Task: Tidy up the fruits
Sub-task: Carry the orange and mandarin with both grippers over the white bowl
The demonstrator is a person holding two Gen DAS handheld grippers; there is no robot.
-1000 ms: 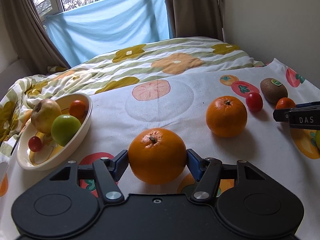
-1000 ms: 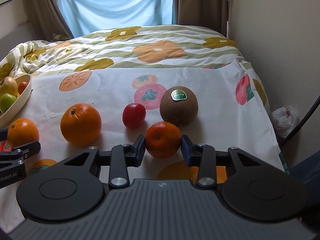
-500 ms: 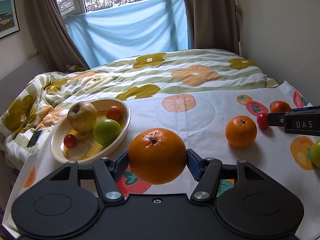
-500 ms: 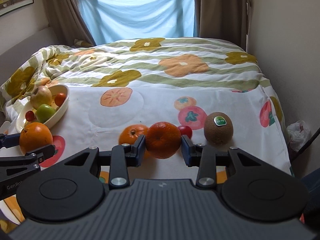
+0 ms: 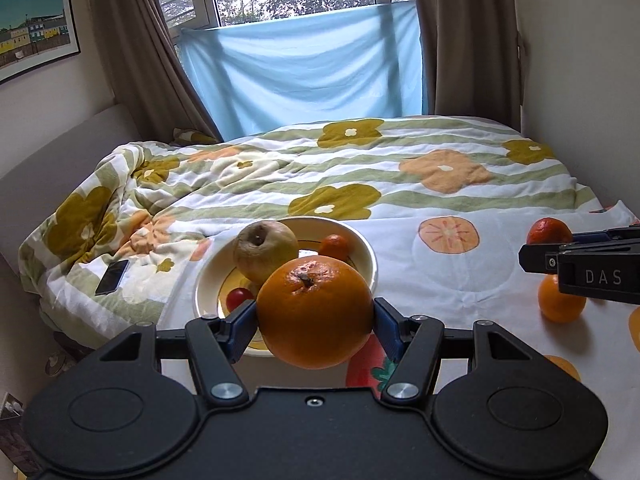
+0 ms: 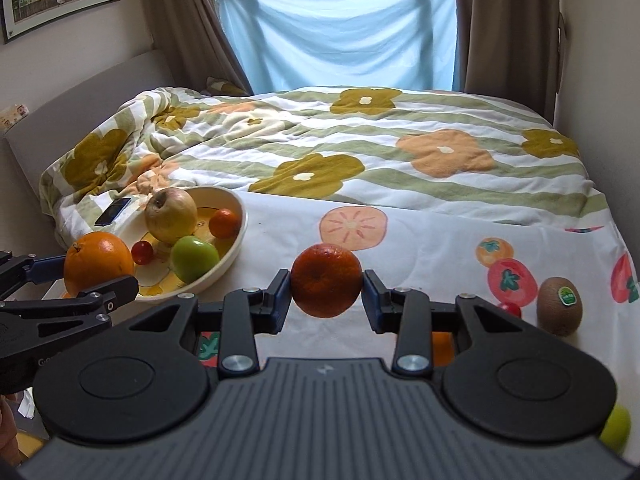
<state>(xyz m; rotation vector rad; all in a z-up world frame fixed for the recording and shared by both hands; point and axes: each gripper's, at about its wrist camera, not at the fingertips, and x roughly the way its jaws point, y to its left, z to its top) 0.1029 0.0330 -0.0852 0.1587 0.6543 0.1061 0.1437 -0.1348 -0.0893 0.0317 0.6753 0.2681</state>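
On right claw (image 5: 536,258) — "DAS" lettering, legible.

The big orange (image 5: 314,312) has dimpled, slightly shiny peel. The bowl (image 6: 236,216) looks like glazed ceramic, smooth and glossy. The kiwi (image 6: 558,312) is matt and fuzzy, with a glossy sticker. The left gripper (image 5: 314,324) is matt black plastic with bright metal screws. The sheet (image 5: 460,280) on the bed is soft printed cloth.

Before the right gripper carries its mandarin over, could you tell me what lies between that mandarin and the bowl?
Nothing: in the right wrist view only bare printed cloth lies between the mandarin and the bowl.
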